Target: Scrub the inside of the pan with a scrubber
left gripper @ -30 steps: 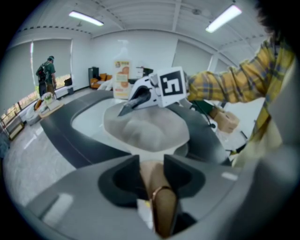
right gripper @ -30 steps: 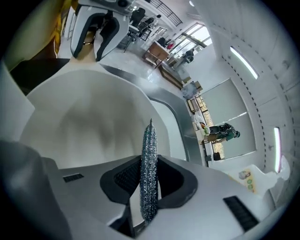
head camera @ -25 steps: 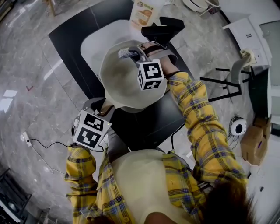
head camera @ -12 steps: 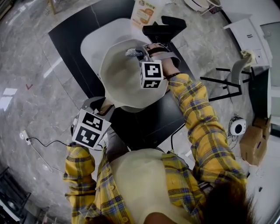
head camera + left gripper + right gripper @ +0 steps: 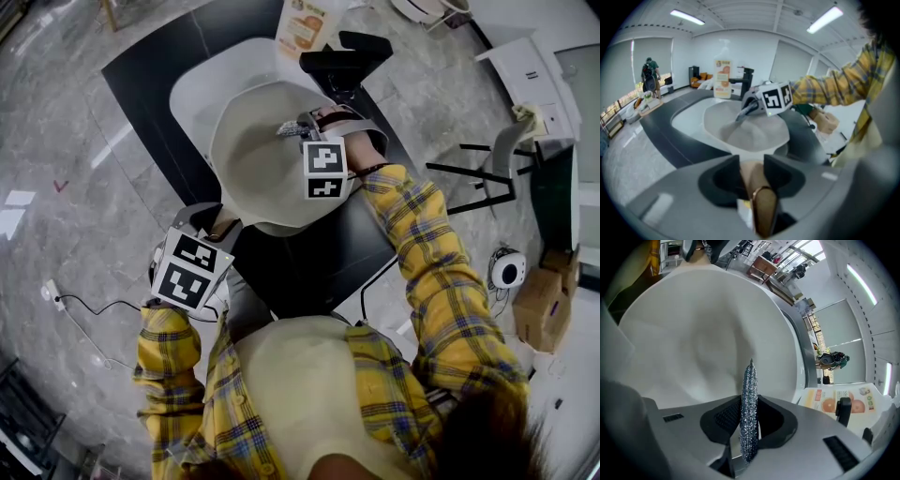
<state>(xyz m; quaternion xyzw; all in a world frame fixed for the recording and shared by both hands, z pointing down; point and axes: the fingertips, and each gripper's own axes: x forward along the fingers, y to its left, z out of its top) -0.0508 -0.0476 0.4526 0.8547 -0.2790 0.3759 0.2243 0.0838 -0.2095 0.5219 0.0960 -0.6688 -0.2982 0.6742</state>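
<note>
Right gripper [image 5: 749, 427] jaws pinching steel scrubber [image 5: 749, 413], pale pan [image 5: 703, 333] interior beyond

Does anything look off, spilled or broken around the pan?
Nothing stands out. The left gripper grips the pan by its handle at the sink, the right gripper pinches the scrubber inside the pan; no spill or damage shows.

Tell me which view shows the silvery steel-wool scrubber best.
Right gripper view: the silvery steel-wool scrubber stands edge-on, clamped between the right hand-held gripper's jaws. Head view shows a small grey tip; left gripper view, a distant blur.
</note>
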